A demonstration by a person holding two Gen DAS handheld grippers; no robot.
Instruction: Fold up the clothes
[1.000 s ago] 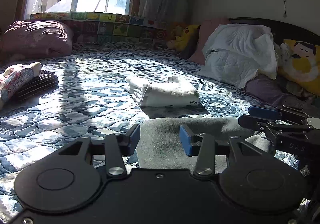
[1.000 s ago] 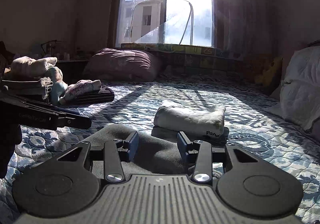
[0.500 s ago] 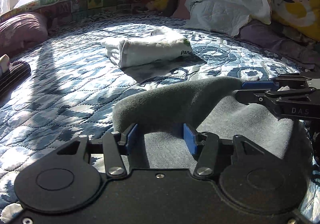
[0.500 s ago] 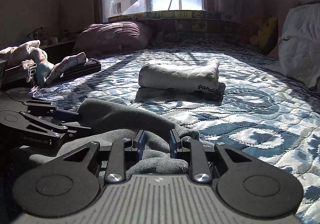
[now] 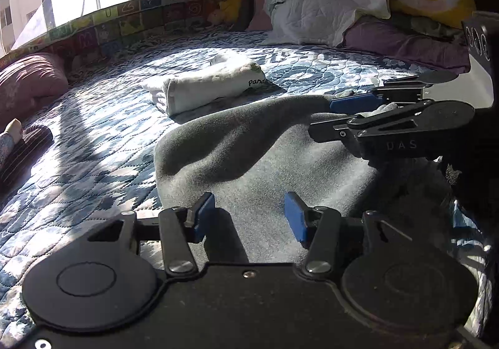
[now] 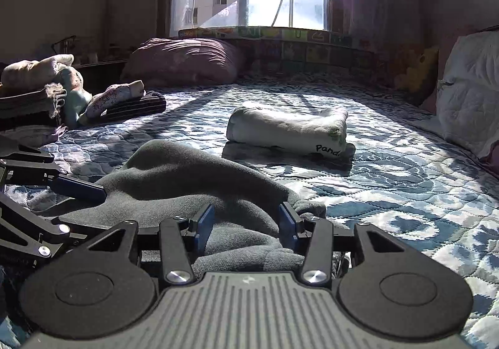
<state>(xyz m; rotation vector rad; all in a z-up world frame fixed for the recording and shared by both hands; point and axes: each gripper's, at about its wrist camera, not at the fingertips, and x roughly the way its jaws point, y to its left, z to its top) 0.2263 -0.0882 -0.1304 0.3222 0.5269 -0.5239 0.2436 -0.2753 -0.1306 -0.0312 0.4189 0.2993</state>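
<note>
While both tongs (image 5: 249,216) (image 6: 246,222) gape, grey garment (image 5: 265,162) lies between.

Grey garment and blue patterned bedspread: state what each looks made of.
Grey garment: seemingly fleece or brushed knit, with a matte, fuzzy nap and soft rounded folds. Blue patterned bedspread: likely quilted cotton, showing stitched channels and puffed panels.
</note>
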